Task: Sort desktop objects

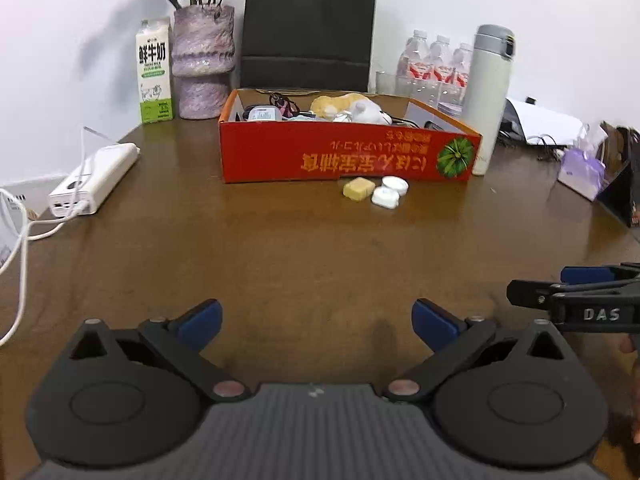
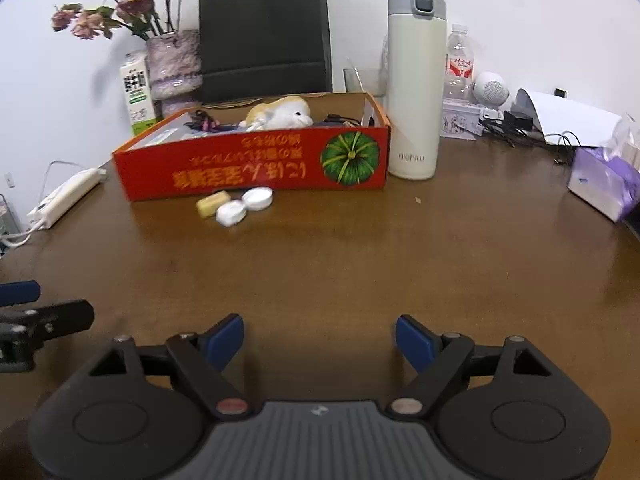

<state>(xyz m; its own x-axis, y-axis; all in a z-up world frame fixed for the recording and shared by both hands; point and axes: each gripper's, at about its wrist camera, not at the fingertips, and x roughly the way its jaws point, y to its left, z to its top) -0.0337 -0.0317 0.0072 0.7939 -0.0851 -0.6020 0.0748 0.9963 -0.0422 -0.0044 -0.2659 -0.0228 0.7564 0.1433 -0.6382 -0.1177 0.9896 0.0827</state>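
Both your grippers hang spread and empty over the bare near part of the table.

Your left gripper (image 1: pixel 316 320) has its blue pads wide apart with nothing between them, and your right gripper (image 2: pixel 320 338) is likewise spread and holds nothing; each shows at the edge of the other's view. Beyond them lies open brown table (image 1: pixel 280 248). Farther out, three small things sit together just in front of the red box (image 1: pixel 348 156): a yellow block (image 1: pixel 359 189), a white case (image 1: pixel 385 199) touching it, and a round white lid (image 1: pixel 395 185) just behind. The box already holds a plush toy (image 1: pixel 352 108) and cables. A tall white flask (image 2: pixel 416 80) stands upright right beside the box's end.
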